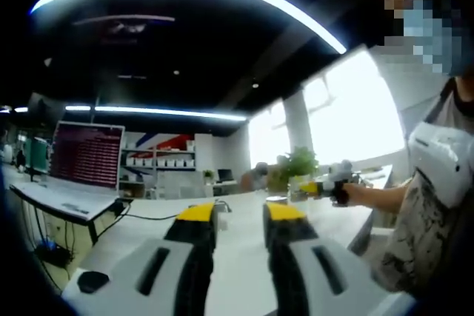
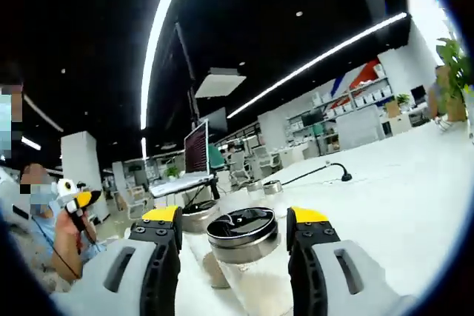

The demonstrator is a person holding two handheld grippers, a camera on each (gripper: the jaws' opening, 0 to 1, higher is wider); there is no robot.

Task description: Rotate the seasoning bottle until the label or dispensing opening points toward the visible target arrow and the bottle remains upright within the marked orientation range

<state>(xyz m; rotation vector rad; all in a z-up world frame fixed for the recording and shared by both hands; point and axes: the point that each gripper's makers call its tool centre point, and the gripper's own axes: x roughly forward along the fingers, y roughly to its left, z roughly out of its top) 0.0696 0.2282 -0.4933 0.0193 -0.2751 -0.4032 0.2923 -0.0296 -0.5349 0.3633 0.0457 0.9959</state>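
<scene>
left gripper [image 1: 241, 220]: jaws apart, nothing between them, above the white table [image 1: 244, 257] | laptop [image 1: 85, 157]: open at left on the table, screen lit | plant [image 1: 296, 168]: far across the table | person [image 1: 429, 205]: at right, holding the right gripper [image 1: 326, 185] beside the plant

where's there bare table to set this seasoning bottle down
Bare white table spreads to the right gripper's right, past the black cable. Also bare ahead of the left gripper, between laptop and plant. Crowded: seasoning bottle between the jaws, other jars behind.
</scene>
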